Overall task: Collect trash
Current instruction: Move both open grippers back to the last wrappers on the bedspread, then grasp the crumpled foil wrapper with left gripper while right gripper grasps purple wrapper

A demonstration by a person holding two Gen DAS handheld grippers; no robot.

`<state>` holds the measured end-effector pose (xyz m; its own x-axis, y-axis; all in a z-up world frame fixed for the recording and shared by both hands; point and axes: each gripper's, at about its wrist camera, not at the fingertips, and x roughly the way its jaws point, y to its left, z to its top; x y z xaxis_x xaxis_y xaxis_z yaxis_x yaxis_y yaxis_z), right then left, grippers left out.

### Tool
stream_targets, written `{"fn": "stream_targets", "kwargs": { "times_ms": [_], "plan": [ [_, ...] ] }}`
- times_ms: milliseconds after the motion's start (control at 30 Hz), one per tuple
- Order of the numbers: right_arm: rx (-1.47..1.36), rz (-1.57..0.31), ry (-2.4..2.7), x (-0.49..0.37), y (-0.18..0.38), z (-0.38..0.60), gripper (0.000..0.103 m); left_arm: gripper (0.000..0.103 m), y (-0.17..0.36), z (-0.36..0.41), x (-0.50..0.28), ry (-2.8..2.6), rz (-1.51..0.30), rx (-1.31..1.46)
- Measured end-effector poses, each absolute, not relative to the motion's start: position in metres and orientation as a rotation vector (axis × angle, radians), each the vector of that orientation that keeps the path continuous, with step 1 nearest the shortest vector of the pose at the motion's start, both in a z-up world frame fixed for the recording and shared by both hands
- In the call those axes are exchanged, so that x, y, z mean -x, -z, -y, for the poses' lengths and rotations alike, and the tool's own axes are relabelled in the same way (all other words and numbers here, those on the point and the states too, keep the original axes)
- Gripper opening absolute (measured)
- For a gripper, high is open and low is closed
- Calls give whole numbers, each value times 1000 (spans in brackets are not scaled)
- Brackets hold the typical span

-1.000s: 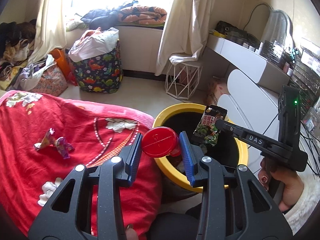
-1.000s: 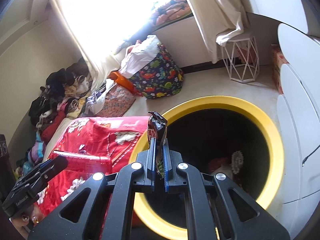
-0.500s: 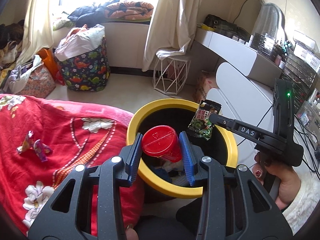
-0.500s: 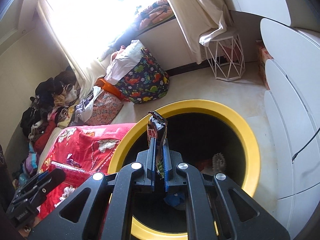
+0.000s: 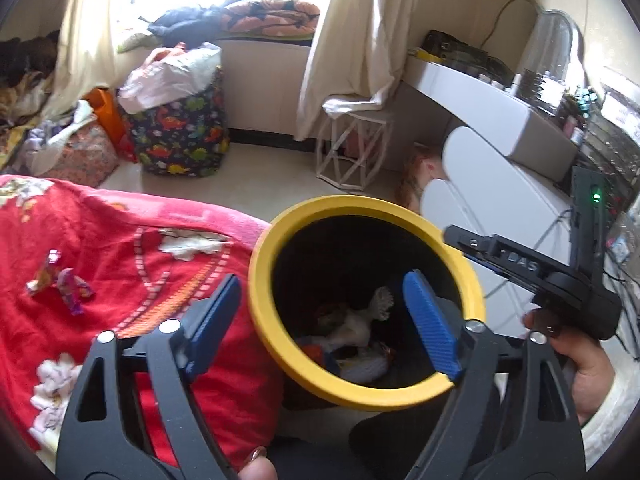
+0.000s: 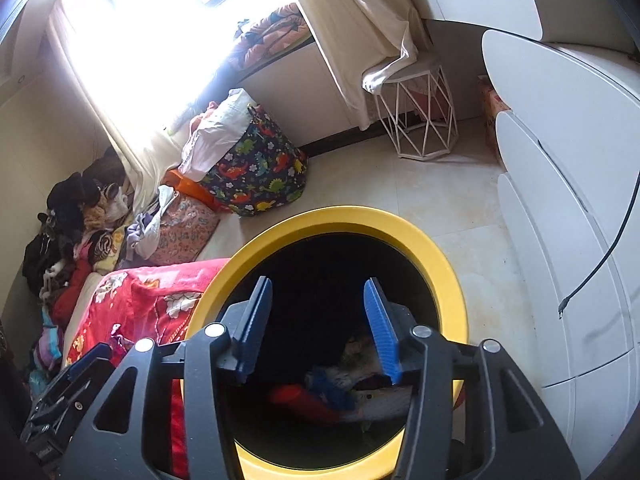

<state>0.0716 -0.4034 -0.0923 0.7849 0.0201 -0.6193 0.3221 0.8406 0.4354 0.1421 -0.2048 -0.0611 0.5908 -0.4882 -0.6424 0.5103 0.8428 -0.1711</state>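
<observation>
On my left wrist view the left gripper has its fingers spread empty over the yellow bin, candy wrappers lying left of them on the red blanket. On my right wrist view the right gripper gapes empty above the bin, dropped trash beneath; I judge the drop done, wrappers next.

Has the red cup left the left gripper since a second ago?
Yes. The left gripper is open and empty; the red cup lies down inside the yellow bin.

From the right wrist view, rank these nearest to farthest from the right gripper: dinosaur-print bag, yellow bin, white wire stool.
1. Yellow bin, directly under the open right gripper.
2. Dinosaur-print bag, on the floor beyond the bin, up and left.
3. White wire stool, by the curtain, upper right; only slightly beyond the bag.
</observation>
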Motion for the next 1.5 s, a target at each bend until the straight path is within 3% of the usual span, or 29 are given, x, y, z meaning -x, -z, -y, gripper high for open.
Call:
{"fn": "stream_targets", "kwargs": {
  "times_ms": [467, 1100, 1333, 1500],
  "plan": [
    [-431, -667, -37, -92, 78, 332, 60, 92, 50, 136, -157, 411, -683, 22],
    [-214, -779, -354, -161, 84, 177, 64, 92, 61, -25, -205, 80, -715, 202],
    [-148, -796, -451, -195, 92, 125, 63, 62, 83, -66, -227, 36, -803, 287],
    [-145, -833, -470, -218, 103, 105, 46, 48, 103, -77, -239, 47, -862, 359]
  ]
}}
